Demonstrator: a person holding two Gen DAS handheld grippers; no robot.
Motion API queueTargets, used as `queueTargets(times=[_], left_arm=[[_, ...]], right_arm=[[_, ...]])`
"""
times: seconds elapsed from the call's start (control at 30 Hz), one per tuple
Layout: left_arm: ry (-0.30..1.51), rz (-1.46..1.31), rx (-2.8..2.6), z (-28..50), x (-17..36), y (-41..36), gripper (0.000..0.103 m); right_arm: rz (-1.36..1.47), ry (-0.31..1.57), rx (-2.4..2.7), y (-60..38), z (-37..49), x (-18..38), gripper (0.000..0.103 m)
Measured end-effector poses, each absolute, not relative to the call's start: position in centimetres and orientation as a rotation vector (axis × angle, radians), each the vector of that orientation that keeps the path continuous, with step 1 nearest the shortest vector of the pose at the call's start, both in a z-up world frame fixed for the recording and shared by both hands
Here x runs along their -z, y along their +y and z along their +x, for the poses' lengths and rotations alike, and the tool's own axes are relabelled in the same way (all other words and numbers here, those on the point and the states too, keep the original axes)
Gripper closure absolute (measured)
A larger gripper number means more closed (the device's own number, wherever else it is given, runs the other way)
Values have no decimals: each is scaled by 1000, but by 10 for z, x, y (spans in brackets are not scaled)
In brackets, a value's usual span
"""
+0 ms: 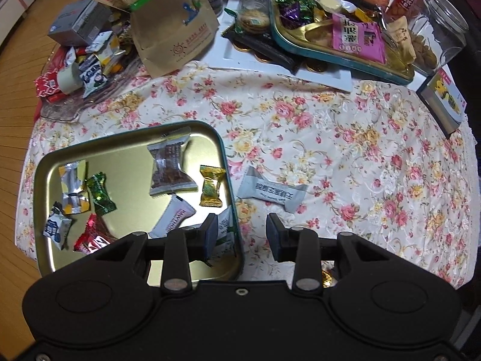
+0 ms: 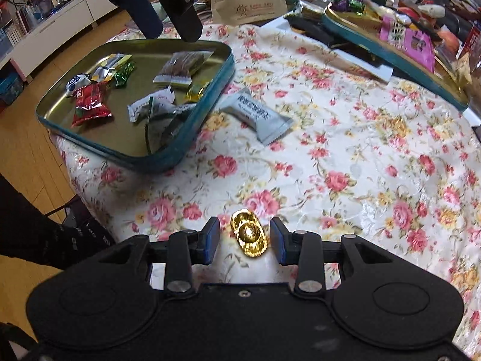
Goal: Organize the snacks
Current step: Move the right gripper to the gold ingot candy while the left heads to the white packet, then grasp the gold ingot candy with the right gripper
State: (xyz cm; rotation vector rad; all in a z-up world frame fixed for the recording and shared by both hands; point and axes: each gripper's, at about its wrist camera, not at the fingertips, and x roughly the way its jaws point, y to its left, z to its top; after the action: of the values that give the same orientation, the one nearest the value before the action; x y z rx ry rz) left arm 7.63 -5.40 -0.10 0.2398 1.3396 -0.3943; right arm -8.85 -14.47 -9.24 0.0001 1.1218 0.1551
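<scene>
The right gripper (image 2: 244, 240) hangs low over the floral tablecloth (image 2: 345, 156), its jaws apart with the gold ingot candy (image 2: 250, 236) lying between them, touching neither pad as far as the view shows. The candy's long axis runs slightly aslant, roughly along the fingers, so the pads would meet its long sides; closing looks like the next move.

Beyond the candy, up and to the left, the teal tin tray (image 2: 186, 147) sits near the table's edge, already holding several wrapped snacks. Just beside the tray's right wall, on the cloth, lies a grey snack packet (image 2: 258, 117), its length slanting away from the tray.

The left gripper (image 1: 242, 234) hovers over the tray's right rim, jaws apart and holding nothing. Seen from it, the grey snack packet (image 1: 272, 191) is just ahead and a little right, so the left hand is plainly the nearer one for that piece, while the ingot belongs to the right.
</scene>
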Motion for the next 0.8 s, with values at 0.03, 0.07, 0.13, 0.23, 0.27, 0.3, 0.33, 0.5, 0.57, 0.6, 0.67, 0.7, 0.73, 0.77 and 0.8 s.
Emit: queueTargets(times=[0.03,0.07,0.13,0.23,0.27,0.3,0.33,0.5,0.57,0.6,0.67,0.7,0.73,0.77,0.8], left_arm=[[1347,234,399,77,2,-55,57],[1353,231,402,77,3,-56,57],[1361,227,407,77,4,-58,57],[1370,225,408,78,6,-61,57],[1374,222,409,78,7,-62,57],[1378,217,411,79,8,-62,57],[1384,208,414,79,9,-63,57],[1420,134,432,85,12,-64,58],[1423,121,429,87,14,-66,58],[1424,116,425,87,15,-68,58],[1427,105,417,89,19,-71,58],[1431,99,412,90,21,-73,58],[1434,89,408,91,24,-76,58],[1440,83,405,91,27,-78,58],[1445,82,404,92,30,-82,58]], right_arm=[[0,1125,-155,-145,-89,94,64],[-4,1127,-156,-145,-88,97,64],[-19,1134,-152,-145,-86,101,64],[-28,1145,-137,-147,-83,105,68],[-29,1144,-132,-148,-83,106,71],[-35,1144,-131,-148,-83,106,75],[-43,1146,-130,-149,-82,105,77],[-27,1160,-38,-164,-77,105,78],[1,1159,21,-176,-73,102,78],[16,1157,52,-182,-72,101,78],[48,1150,111,-195,-69,97,80],[58,1146,136,-200,-68,95,80],[66,1142,160,-205,-68,93,80],[74,1137,182,-210,-67,91,80],[81,1133,199,-214,-66,90,80]])
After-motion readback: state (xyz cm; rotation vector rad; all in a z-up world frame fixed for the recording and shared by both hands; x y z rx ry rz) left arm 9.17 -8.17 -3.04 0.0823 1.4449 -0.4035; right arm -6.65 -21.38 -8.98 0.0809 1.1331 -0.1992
